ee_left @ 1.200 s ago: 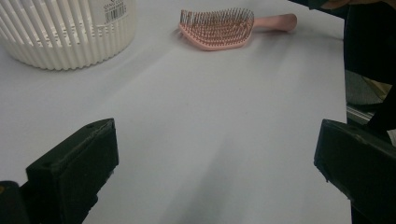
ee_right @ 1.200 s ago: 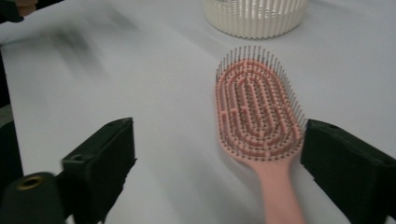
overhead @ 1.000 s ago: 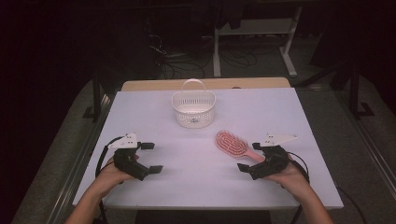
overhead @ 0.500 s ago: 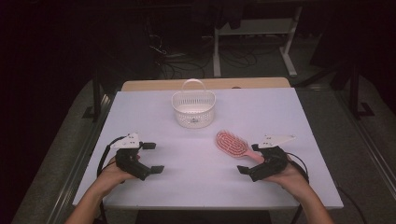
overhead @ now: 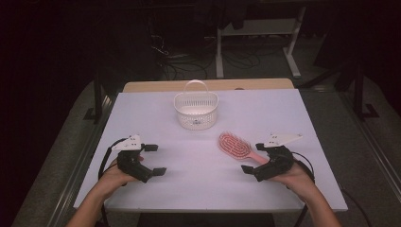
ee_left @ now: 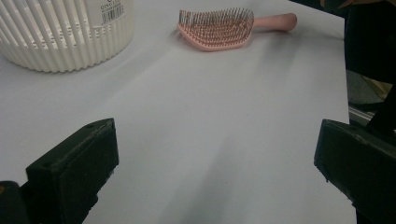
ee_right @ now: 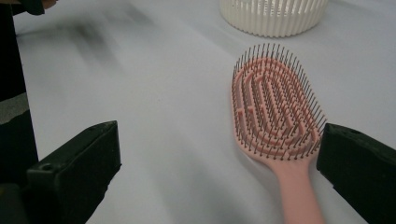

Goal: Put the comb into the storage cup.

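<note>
From above, the person's hands are resting near the front edge of the white table [overhead: 156,118], the left gripper [overhead: 153,160] sitting well apart from everything with its jaws spread and nothing between them, while the right gripper [overhead: 254,157] is lying just beside the handle of the pink hairbrush [overhead: 238,146], its jaws also spread and gripping nothing. The white basket [overhead: 196,110] is standing farther back, near the brush head but apart from it, and looks empty as far as this view shows. Along the left gripper's jaws, bare tabletop is showing between the two black pads, with the basket [ee_left: 60,32] and the hairbrush [ee_left: 219,29] lying beyond, bristles up. Along the right gripper's jaws, the hairbrush [ee_right: 275,112] is lying flat with its handle running down toward the right pad, which is close to it, perhaps touching. By my reading, the work is barely beginning: the brush is not yet grasped, and picking it up, likely for the basket, is all still ahead.
</note>
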Available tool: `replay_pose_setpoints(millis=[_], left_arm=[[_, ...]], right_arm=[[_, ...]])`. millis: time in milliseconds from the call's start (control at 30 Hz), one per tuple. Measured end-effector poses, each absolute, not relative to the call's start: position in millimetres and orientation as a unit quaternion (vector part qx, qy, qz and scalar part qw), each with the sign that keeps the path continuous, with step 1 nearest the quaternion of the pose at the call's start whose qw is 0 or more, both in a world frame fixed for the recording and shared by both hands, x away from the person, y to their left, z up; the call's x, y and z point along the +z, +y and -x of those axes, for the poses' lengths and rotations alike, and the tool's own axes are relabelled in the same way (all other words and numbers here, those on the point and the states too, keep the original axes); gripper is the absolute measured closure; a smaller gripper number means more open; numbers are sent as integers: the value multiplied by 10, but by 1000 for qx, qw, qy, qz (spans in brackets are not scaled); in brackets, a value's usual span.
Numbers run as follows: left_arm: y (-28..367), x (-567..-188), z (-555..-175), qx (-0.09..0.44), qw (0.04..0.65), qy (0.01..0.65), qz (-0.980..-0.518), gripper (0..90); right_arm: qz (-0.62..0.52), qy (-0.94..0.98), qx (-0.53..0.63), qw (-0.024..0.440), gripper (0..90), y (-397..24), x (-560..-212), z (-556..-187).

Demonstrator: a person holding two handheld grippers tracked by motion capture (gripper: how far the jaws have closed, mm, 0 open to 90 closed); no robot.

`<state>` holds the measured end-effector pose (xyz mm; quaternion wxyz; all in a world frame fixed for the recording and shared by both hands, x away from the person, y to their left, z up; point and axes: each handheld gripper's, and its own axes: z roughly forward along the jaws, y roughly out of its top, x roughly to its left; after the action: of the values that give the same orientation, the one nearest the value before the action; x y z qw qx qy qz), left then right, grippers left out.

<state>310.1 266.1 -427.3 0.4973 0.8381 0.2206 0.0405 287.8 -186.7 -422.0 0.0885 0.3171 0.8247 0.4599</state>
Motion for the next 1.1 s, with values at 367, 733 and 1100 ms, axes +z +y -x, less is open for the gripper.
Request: replay_pose_setpoints(millis=[367, 733, 1100], left_arm=[[2685, -4267, -3086, 42, 500, 223, -836, 0], [2683, -4271, -3098, 32, 499, 226, -836, 0], [2678, -4265, -3094, 37, 503, 225, -834, 0]], right_arm=[[-316, 826, 457, 94, 0, -1840, -4145, -2930], [-317, 819, 467, 98, 0, -1861, -4024, -3003], [-324, 814, 468, 113, 0, -1890, -3910, -3105]])
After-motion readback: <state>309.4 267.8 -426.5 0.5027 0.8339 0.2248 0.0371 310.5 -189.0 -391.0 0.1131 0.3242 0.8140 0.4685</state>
